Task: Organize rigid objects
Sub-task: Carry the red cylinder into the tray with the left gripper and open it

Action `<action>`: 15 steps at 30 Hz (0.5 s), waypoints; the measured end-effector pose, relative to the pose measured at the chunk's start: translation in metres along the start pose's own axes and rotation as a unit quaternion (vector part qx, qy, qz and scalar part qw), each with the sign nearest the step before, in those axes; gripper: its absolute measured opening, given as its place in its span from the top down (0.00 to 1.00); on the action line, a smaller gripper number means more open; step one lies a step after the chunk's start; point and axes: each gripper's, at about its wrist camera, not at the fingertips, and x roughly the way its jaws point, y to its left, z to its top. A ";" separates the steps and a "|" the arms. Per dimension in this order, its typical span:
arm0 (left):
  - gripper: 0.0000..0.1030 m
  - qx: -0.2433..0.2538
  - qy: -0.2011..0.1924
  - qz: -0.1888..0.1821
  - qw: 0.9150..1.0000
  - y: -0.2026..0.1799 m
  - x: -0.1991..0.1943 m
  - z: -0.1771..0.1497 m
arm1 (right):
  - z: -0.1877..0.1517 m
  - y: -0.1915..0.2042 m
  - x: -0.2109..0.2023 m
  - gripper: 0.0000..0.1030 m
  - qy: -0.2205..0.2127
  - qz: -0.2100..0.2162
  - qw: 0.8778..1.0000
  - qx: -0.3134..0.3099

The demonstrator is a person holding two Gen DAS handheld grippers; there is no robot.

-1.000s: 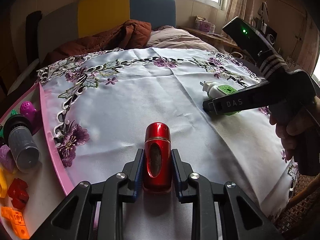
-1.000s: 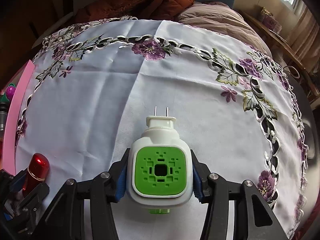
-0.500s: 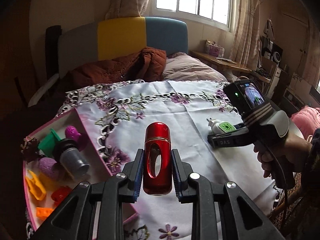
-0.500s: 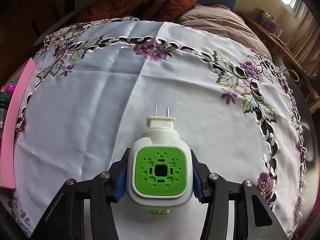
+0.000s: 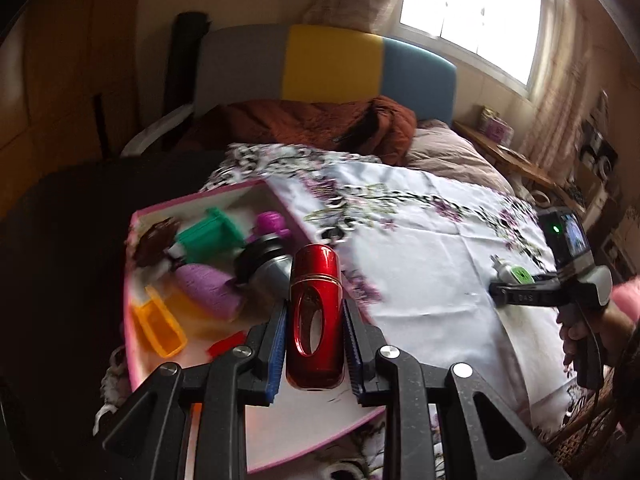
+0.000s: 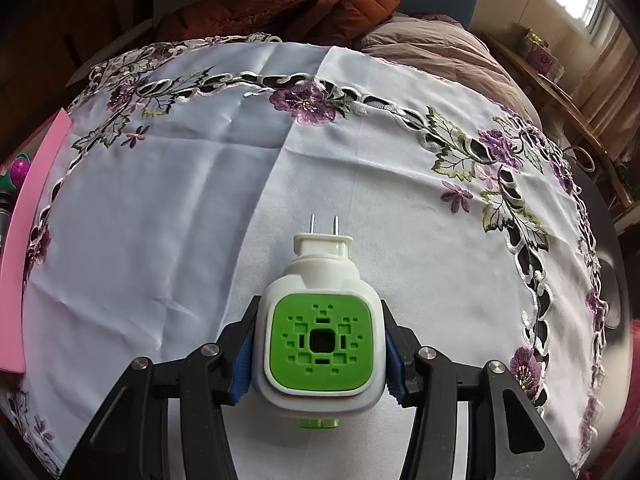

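My left gripper (image 5: 315, 340) is shut on a glossy red capsule-shaped bottle (image 5: 316, 316), held in the air over the near right edge of a pink-rimmed tray (image 5: 200, 199). The tray holds several small things: a green block (image 5: 210, 234), a purple roll (image 5: 210, 290), an orange frame (image 5: 160, 330), a grey canister (image 5: 266, 268). My right gripper (image 6: 320, 354) is shut on a white plug-in device with a green face (image 6: 322, 340), prongs pointing away, low over the white embroidered cloth (image 6: 180, 200). The left wrist view shows that device (image 5: 516, 274) far right.
The pink tray edge (image 6: 36, 216) lies at the far left of the right wrist view. A bed with a brown quilt (image 5: 312, 124) and a yellow and blue headboard (image 5: 332, 64) stands behind the table. A person's hand (image 5: 592, 332) holds the right gripper's handle.
My left gripper has lifted the red bottle off the cloth and carried it leftward over the tray. The right gripper with the plug-in device has stayed put.
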 end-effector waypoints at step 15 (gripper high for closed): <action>0.75 -0.075 0.014 -0.023 0.997 0.071 -0.011 -0.022 | 0.000 0.001 -0.002 0.49 0.001 -0.003 1.000 -0.007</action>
